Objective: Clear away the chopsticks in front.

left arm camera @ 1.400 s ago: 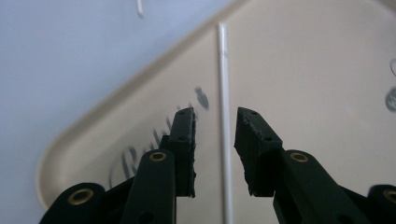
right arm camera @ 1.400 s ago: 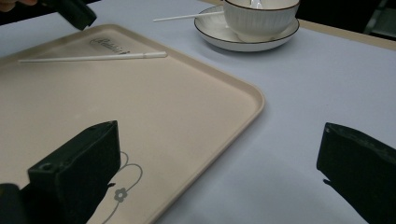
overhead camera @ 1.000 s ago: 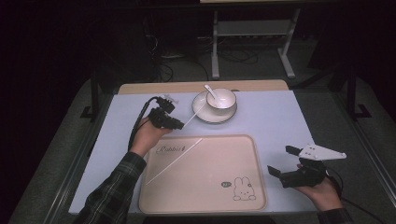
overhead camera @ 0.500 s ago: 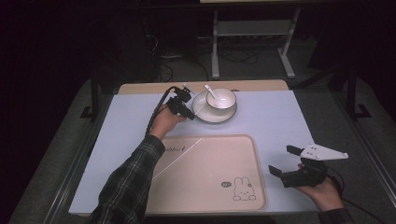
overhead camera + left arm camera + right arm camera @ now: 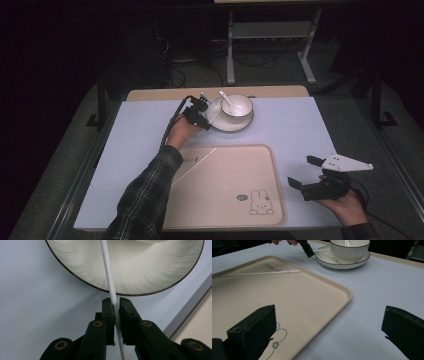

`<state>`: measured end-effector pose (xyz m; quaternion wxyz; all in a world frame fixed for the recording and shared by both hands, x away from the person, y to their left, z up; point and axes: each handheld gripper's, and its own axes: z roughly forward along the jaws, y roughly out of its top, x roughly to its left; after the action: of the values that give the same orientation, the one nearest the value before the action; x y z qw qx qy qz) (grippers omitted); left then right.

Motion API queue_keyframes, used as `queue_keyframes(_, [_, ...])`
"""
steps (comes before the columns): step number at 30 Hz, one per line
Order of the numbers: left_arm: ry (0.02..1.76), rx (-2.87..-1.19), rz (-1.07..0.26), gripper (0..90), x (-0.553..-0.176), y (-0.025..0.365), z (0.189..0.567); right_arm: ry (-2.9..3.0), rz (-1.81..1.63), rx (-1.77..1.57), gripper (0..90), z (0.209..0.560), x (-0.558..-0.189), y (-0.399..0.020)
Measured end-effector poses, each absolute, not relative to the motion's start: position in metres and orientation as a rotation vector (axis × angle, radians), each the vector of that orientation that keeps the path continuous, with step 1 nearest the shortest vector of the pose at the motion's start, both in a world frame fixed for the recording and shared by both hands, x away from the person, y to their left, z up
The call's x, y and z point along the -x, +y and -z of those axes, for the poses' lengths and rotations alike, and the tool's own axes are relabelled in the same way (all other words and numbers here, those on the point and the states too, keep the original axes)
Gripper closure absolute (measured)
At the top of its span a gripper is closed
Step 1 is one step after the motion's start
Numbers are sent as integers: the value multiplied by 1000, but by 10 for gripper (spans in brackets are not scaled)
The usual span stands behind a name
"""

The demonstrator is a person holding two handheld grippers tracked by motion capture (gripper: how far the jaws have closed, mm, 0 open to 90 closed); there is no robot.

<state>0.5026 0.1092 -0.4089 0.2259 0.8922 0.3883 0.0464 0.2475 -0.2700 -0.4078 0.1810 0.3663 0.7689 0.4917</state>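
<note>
My left gripper [image 5: 198,113] is shut on a thin white chopstick [image 5: 111,290] whose far end reaches over the rim of a white plate [image 5: 140,267]. A white bowl [image 5: 237,106] with a spoon [image 5: 226,98] in it stands on that plate [image 5: 220,125]. A second chopstick [image 5: 195,165] lies slantwise on the beige tray [image 5: 225,200]. My right gripper [image 5: 301,171] hovers open and empty at the tray's right edge. In the right gripper view the open gripper [image 5: 329,312] faces the tray [image 5: 294,305], the lying chopstick [image 5: 262,273], the bowl [image 5: 349,250] and the left gripper [image 5: 305,248].
The tray has a rabbit drawing [image 5: 260,202] near its front right corner. A pale blue mat [image 5: 300,125] covers the table, with a wooden strip [image 5: 280,91] along the far edge. Dark floor and a metal stand [image 5: 270,35] lie beyond.
My left gripper has carried its chopstick away from the tray's top left corner, up and right to the plate's rim. The right gripper has barely moved.
</note>
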Motion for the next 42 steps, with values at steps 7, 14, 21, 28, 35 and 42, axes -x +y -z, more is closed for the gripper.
queue_keyframes(7, [1122, -2461, -181, 855, -502, 116, 407, 2171, -1388, -1033, 0, 408, -248, -270])
queue_keyframes(14, [1124, -2427, -179, 858, -494, 133, 402, 2171, -1387, -1033, 0, 408, -247, -270])
queue_keyframes(21, [1133, -2350, -175, 858, -478, 163, 392, 2173, -1384, -1033, 0, 408, -247, -269])
queue_keyframes(28, [1127, -2322, -196, 859, -450, 192, 383, 2177, -1379, -1032, 0, 408, -247, -268])
queue_keyframes(35, [1104, -2283, -173, 859, -402, 222, 381, 2182, -1374, -1030, 0, 409, -248, -267])
queue_keyframes(42, [1069, -2240, -137, 858, -360, 232, 383, 2183, -1368, -1028, 0, 408, -247, -266])
